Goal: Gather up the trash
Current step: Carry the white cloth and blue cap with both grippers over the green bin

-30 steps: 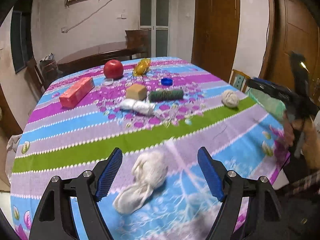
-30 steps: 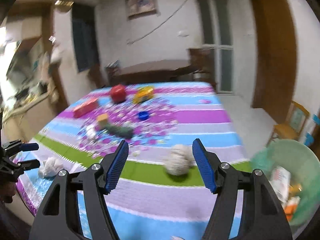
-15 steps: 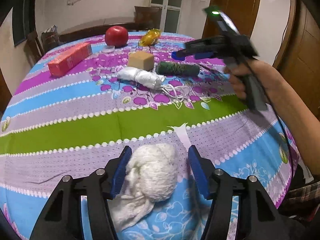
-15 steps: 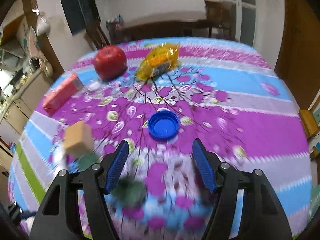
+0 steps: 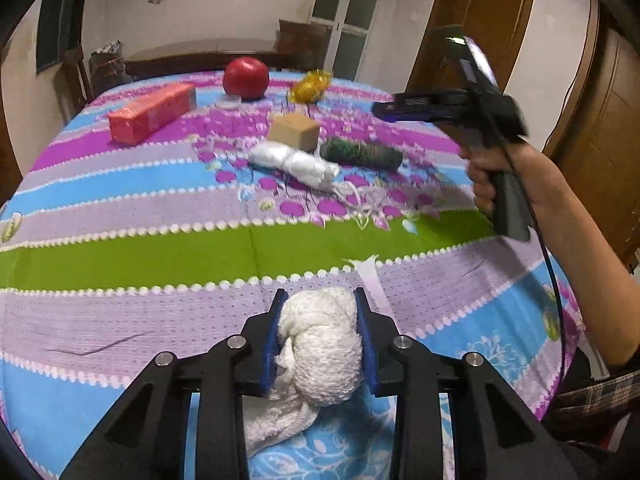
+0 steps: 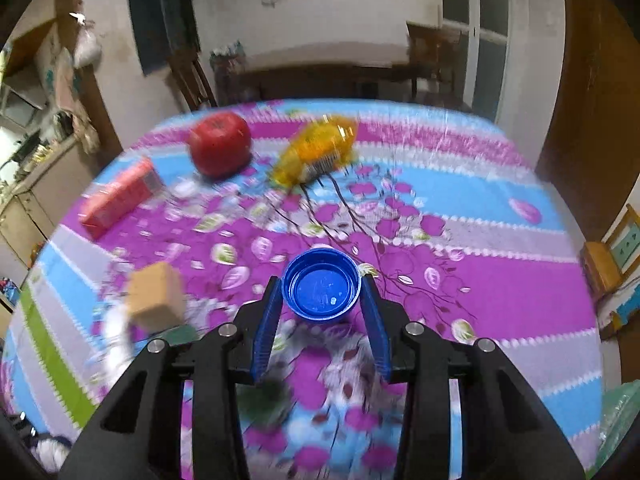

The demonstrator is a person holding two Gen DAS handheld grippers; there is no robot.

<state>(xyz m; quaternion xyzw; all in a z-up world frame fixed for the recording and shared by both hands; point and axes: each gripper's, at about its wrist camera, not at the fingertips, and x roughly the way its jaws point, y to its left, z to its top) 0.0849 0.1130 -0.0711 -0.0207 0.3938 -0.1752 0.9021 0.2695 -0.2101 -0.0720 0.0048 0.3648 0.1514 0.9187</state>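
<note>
My left gripper [image 5: 320, 332] is shut on a crumpled white tissue wad [image 5: 322, 344] at the near edge of the table; its blue pads press both sides. My right gripper [image 6: 322, 312] has its pads on either side of a blue bottle cap [image 6: 320, 290] lying open side up on the cloth; small gaps show at both sides. It also shows from the side in the left wrist view [image 5: 440, 106], held over the table's right part. A yellow wrapper [image 6: 316, 152] lies beyond the cap.
On the striped floral tablecloth [image 5: 160, 248] lie a red apple [image 5: 245, 78], a red box [image 5: 152, 112], a tan block [image 5: 294, 132], a white plastic bundle [image 5: 296, 162] and a dark green roll [image 5: 362, 154]. A green bin [image 6: 618, 416] shows at the right wrist view's lower right.
My left gripper has closed on the tissue wad. My right gripper moved forward over the table and narrowed around the blue cap.
</note>
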